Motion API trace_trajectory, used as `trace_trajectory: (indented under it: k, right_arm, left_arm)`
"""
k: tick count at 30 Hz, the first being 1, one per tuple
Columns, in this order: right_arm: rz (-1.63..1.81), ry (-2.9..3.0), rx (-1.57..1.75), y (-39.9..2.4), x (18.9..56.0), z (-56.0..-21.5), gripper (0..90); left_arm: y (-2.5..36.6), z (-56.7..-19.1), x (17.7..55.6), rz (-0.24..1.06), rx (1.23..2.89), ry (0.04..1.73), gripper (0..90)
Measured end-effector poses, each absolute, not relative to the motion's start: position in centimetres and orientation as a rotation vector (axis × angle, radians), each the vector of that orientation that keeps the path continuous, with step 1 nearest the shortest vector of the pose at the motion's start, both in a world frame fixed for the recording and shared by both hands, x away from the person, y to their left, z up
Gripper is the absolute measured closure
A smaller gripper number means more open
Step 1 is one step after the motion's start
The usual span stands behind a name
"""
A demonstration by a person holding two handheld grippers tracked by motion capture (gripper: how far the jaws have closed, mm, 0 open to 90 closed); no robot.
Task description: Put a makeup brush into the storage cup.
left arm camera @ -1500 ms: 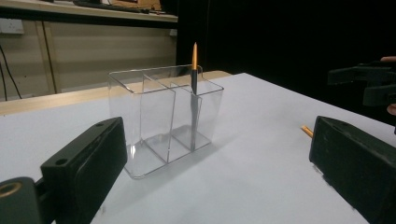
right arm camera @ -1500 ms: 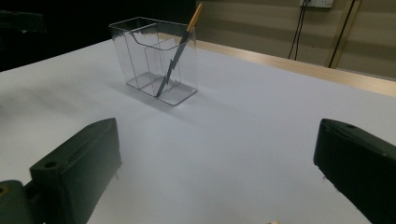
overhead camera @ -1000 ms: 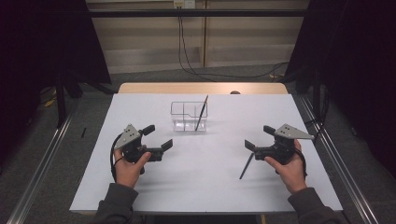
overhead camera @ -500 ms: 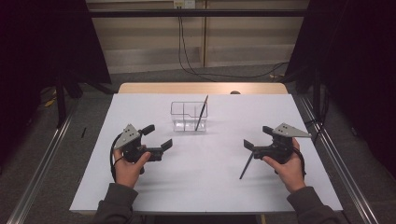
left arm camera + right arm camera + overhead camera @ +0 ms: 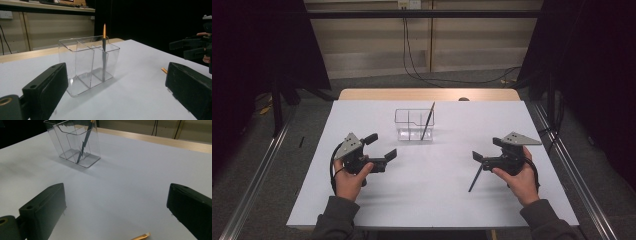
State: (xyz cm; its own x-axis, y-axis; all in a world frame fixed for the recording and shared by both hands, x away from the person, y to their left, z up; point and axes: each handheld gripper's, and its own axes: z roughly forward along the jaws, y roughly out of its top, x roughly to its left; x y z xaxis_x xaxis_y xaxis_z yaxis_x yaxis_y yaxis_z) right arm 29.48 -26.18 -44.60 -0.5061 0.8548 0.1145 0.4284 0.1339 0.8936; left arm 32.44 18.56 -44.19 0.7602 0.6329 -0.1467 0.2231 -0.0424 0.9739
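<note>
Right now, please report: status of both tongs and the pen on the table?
Left tongs open, empty. Right tongs open, above the dark gold-tipped pen lying on the white table. Second dark pen stands in the clear plastic holder. Nothing in the way.

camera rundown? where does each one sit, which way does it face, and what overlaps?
High view: above the person's side, facing forward and down on the table; forearms, both hands, left tongs, right tongs.
Left gripper view: on the left tongs, facing the holder; own open jaws.
Right gripper view: on the right tongs, facing the table and holder; own open jaws.
Shared: holder with its upright pen.
</note>
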Motion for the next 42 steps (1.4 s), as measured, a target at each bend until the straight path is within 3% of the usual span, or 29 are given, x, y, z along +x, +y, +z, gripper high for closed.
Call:
trace_trajectory:
  k: [42]
  right_arm:
    - [0.914,2.231,1.557,-26.3,30.9,-44.3,5.8]
  left_arm:
    - [18.6,-44.2,32.5,0.382,1.624,0.710,4.4]
